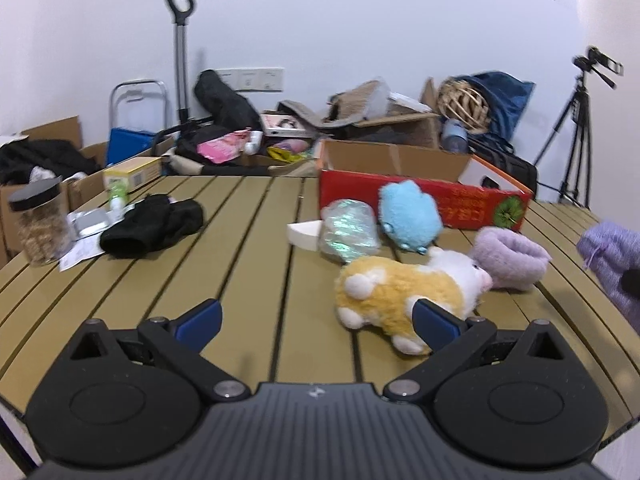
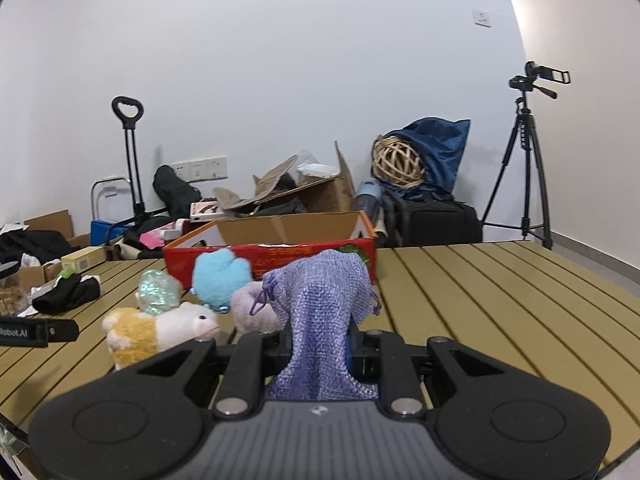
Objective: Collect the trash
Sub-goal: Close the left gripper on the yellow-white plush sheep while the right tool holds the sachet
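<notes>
My right gripper (image 2: pixel 320 340) is shut on a purple drawstring mesh bag (image 2: pixel 320 304) and holds it above the slatted table; the bag also shows in the left wrist view (image 1: pixel 612 264) at the right edge. My left gripper (image 1: pixel 316 316) is open and empty above the table, its right finger (image 1: pixel 434 322) just in front of a yellow-and-white plush toy (image 1: pixel 400 288). Behind the plush lie a blue plush (image 1: pixel 408 216), a lilac fuzzy slipper (image 1: pixel 510 258), a shiny iridescent wrapper (image 1: pixel 350 234) and a white paper wedge (image 1: pixel 306 234). A red open cardboard box (image 1: pixel 424 184) stands at the back.
At the table's left lie a black cloth (image 1: pixel 154 226), a foil tray (image 1: pixel 90 222), paper sheets (image 1: pixel 82 254), a jar with a black lid (image 1: pixel 38 224) and a small green bottle (image 1: pixel 118 196). Cluttered boxes and bags (image 1: pixel 360 120) and a tripod (image 1: pixel 578 128) stand beyond the table (image 1: pixel 260 280).
</notes>
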`<state>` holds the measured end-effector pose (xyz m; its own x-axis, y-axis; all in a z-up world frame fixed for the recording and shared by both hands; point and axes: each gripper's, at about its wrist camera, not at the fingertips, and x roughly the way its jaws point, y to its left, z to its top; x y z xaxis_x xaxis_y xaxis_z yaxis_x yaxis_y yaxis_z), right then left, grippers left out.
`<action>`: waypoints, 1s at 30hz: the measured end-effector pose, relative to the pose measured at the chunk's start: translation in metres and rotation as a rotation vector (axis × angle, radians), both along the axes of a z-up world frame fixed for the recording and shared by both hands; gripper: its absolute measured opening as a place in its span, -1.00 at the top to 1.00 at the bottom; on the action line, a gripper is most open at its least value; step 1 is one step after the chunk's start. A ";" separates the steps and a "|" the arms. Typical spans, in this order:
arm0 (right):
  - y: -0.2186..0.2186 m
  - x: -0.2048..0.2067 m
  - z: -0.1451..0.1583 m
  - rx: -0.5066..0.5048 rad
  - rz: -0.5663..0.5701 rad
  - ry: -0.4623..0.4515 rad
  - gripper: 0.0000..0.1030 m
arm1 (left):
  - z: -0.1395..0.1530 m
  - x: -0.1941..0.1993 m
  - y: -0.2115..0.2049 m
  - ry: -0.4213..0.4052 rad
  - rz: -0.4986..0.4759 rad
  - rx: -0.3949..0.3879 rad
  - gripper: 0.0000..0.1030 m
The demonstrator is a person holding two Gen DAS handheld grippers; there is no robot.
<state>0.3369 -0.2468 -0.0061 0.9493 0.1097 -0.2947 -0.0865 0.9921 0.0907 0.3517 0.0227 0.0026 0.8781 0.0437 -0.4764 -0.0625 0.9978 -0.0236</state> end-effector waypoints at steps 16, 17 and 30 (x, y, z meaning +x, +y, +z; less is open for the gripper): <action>-0.045 -0.026 -0.014 0.045 -0.118 0.016 0.65 | -0.016 0.050 -0.030 0.078 -0.232 0.069 -1.00; -0.044 -0.025 -0.015 0.043 -0.116 0.015 0.65 | -0.017 0.053 -0.029 0.082 -0.238 0.072 -1.00; -0.040 -0.018 -0.016 0.043 -0.095 0.016 0.65 | -0.025 0.086 -0.042 0.128 -0.338 0.131 -1.00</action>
<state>0.3188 -0.2869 -0.0223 0.9513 0.0325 -0.3066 0.0091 0.9910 0.1335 0.4381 -0.0198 -0.0222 0.7872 -0.1699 -0.5929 0.2762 0.9566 0.0925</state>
